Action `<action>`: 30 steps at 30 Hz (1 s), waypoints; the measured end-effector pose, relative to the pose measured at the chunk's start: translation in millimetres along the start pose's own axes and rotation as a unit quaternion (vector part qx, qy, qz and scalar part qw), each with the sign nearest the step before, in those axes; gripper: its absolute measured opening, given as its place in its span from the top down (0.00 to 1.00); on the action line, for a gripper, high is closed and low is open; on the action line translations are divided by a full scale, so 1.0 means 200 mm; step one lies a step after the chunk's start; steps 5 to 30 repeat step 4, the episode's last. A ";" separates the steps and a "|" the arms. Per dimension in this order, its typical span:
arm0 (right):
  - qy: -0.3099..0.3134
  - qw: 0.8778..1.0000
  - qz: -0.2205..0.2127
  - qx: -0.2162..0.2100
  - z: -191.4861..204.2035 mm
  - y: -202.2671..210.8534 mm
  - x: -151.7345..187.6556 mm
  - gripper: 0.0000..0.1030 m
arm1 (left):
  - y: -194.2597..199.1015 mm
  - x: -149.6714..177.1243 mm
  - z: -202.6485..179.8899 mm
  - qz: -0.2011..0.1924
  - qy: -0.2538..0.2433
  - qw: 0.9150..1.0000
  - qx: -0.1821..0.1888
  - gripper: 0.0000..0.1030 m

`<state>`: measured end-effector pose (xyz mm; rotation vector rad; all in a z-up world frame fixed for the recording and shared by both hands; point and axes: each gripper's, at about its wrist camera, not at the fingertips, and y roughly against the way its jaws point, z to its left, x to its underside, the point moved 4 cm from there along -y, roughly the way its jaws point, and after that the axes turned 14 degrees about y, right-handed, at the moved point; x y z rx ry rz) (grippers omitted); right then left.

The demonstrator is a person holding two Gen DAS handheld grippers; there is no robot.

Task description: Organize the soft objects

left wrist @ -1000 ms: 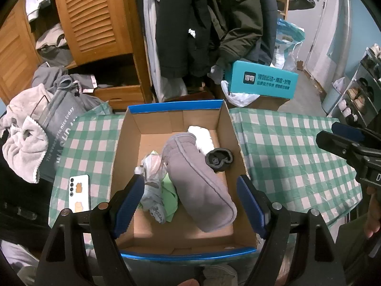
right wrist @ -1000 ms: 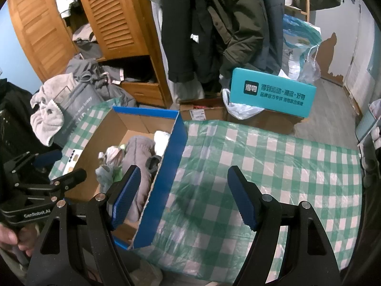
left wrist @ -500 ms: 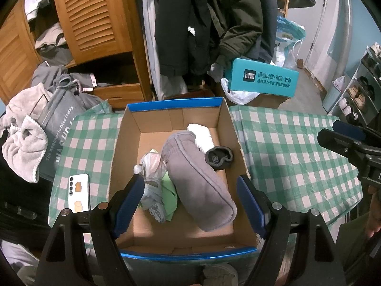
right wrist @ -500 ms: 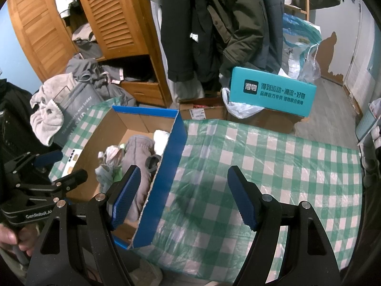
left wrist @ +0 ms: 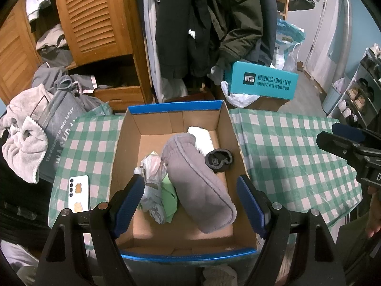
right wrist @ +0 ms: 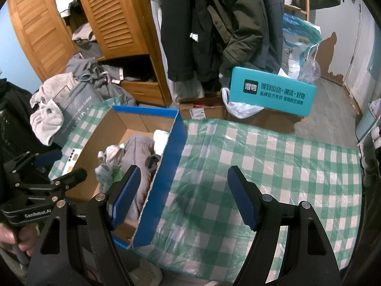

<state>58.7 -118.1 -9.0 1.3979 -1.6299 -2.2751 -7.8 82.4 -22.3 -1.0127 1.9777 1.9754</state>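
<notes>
A blue-rimmed cardboard box point(left wrist: 175, 106) stands on the green checked tablecloth point(left wrist: 285, 157). Inside lie a grey slipper point(left wrist: 197, 181), a white soft item point(left wrist: 202, 139), a dark rolled sock point(left wrist: 219, 160), a pale patterned cloth point(left wrist: 152, 174) and a green cloth point(left wrist: 169, 199). My left gripper point(left wrist: 191, 200) is open and empty above the box's near end. My right gripper point(right wrist: 183, 197) is open and empty over the cloth beside the box's right wall point(right wrist: 166, 166); the slipper point(right wrist: 138, 152) shows inside the box. The right gripper also shows at the right edge of the left wrist view point(left wrist: 343, 145).
A white phone point(left wrist: 78, 193) lies on the cloth left of the box. A grey bag point(left wrist: 60, 131) with towels point(left wrist: 23, 147) sits at the left edge. A teal box point(right wrist: 271, 90) on cartons, hanging coats point(right wrist: 214, 23) and a wooden wardrobe point(right wrist: 114, 16) stand behind the table.
</notes>
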 end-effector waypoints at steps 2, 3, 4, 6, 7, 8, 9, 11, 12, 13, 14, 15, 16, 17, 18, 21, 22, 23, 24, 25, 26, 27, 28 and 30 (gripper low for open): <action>0.000 1.000 0.001 0.000 0.00 0.00 0.00 0.27 | 0.00 0.00 0.00 -0.001 0.000 1.000 0.001 0.22; 0.000 1.000 0.000 -0.001 0.00 0.00 0.00 0.27 | 0.00 0.00 0.00 0.000 0.000 1.000 0.002 0.22; 0.001 1.000 0.000 -0.001 0.00 0.00 0.00 0.27 | 0.00 0.01 0.00 0.003 0.000 1.000 0.003 0.22; 0.001 1.000 0.000 -0.001 0.00 0.00 0.00 0.27 | 0.00 0.01 0.00 0.003 0.000 1.000 0.003 0.22; 0.001 1.000 0.000 -0.001 0.00 0.00 0.00 0.27 | 0.00 0.01 0.00 0.003 0.000 1.000 0.003 0.22; 0.001 1.000 0.000 -0.001 0.00 0.00 0.00 0.27 | 0.00 0.01 0.00 0.003 0.000 1.000 0.003 0.22; 0.001 1.000 0.000 -0.001 0.00 0.00 0.00 0.27 | 0.00 0.01 0.00 0.003 0.000 1.000 0.003 0.22; 0.001 1.000 0.000 -0.001 0.00 0.00 0.00 0.27 | 0.00 0.01 0.00 0.003 0.000 1.000 0.003 0.22; 0.001 1.000 0.000 -0.001 0.00 0.00 0.00 0.27 | 0.00 0.01 0.00 0.003 0.000 1.000 0.003 0.22; 0.001 1.000 0.000 -0.001 0.00 0.00 0.00 0.27 | 0.00 0.01 0.00 0.003 0.000 1.000 0.003 0.22; 0.001 1.000 0.000 -0.001 0.00 0.00 0.00 0.27 | 0.00 0.01 0.00 0.003 0.000 1.000 0.003 0.22; 0.001 1.000 0.000 -0.001 0.00 0.00 0.00 0.27 | 0.00 0.01 0.00 0.003 0.000 1.000 0.003 0.22; 0.001 1.000 0.000 -0.001 0.00 0.00 0.00 0.27 | 0.00 0.01 0.00 0.003 0.000 1.000 0.003 0.22; 0.001 1.000 0.000 -0.001 0.00 0.00 0.00 0.27 | 0.00 0.01 0.00 0.003 0.000 1.000 0.003 0.22; 0.001 1.000 0.000 -0.001 0.00 0.00 0.00 0.27 | 0.00 0.01 0.00 0.003 0.000 1.000 0.003 0.22; 0.001 1.000 0.000 -0.001 0.00 0.00 0.00 0.27 | 0.00 0.01 0.00 0.003 0.000 1.000 0.003 0.22; 0.001 1.000 0.000 -0.001 0.00 0.00 0.00 0.27 | 0.00 0.01 0.00 0.003 0.000 1.000 0.003 0.22; 0.001 1.000 0.000 -0.001 0.00 0.00 0.00 0.27 | 0.00 0.01 0.00 0.003 0.000 1.000 0.003 0.22; 0.001 1.000 0.000 -0.001 0.00 0.00 0.00 0.27 | 0.00 0.01 0.00 0.003 0.000 1.000 0.003 0.22; 0.001 1.000 0.000 -0.001 0.00 0.00 0.00 0.27 | 0.00 0.01 0.00 0.003 0.000 1.000 0.003 0.22; 0.001 1.000 0.000 -0.001 0.00 0.00 0.00 0.27 | 0.00 0.01 0.00 0.003 0.000 1.000 0.003 0.22; 0.001 1.000 0.000 -0.001 0.00 0.00 0.00 0.27 | 0.00 0.01 0.00 0.003 0.000 1.000 0.003 0.22; 0.001 1.000 0.000 -0.001 0.00 0.00 0.00 0.27 | 0.00 0.01 0.00 0.003 0.000 1.000 0.003 0.22; 0.001 1.000 0.000 -0.001 0.00 0.00 0.00 0.27 | 0.00 0.01 0.00 0.003 0.000 1.000 0.003 0.22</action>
